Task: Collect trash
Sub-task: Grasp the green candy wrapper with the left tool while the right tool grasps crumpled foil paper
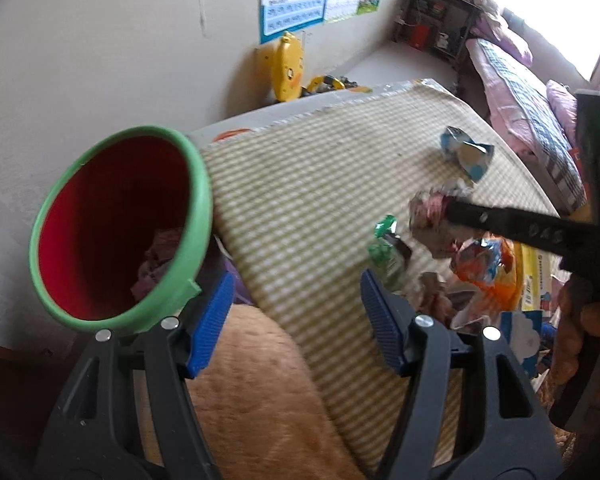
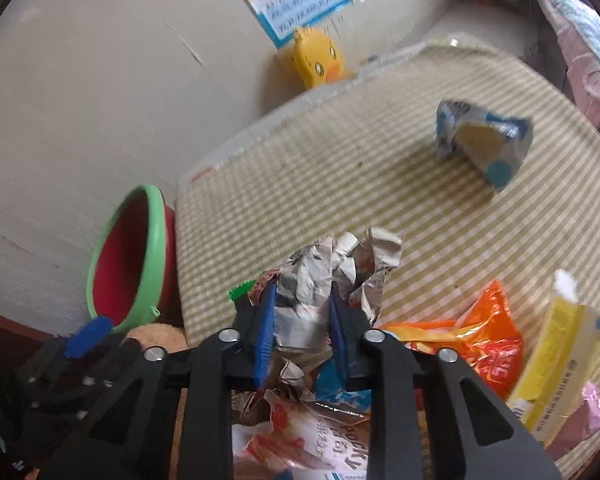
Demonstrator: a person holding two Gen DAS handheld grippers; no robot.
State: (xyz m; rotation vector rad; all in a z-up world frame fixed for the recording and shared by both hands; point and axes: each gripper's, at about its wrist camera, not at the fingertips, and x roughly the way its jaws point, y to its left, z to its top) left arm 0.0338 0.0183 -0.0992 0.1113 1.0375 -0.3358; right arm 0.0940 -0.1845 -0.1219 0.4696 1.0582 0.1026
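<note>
A bin (image 1: 120, 228) with a green rim and a red inside leans at the left, with crumpled trash in its bottom. My left gripper (image 1: 296, 300) stands open just right of the bin's rim, nothing between its blue pads (image 1: 212, 320). In the right wrist view my right gripper (image 2: 302, 300) is shut on a crumpled silvery wrapper (image 2: 320, 276) above the striped mat (image 2: 300, 184). The left wrist view shows that same wrapper (image 1: 428, 216) pinched by the right gripper's black finger (image 1: 484, 216).
More trash lies on the mat: a blue-white wrapper (image 2: 484, 144), an orange packet (image 2: 472, 336), a green wrapper (image 1: 386, 248), a yellow box (image 2: 556, 360) and a snack packet (image 2: 312, 440). A yellow duck toy (image 2: 318, 60) leans on the wall. A bed (image 1: 528, 108) stands at right.
</note>
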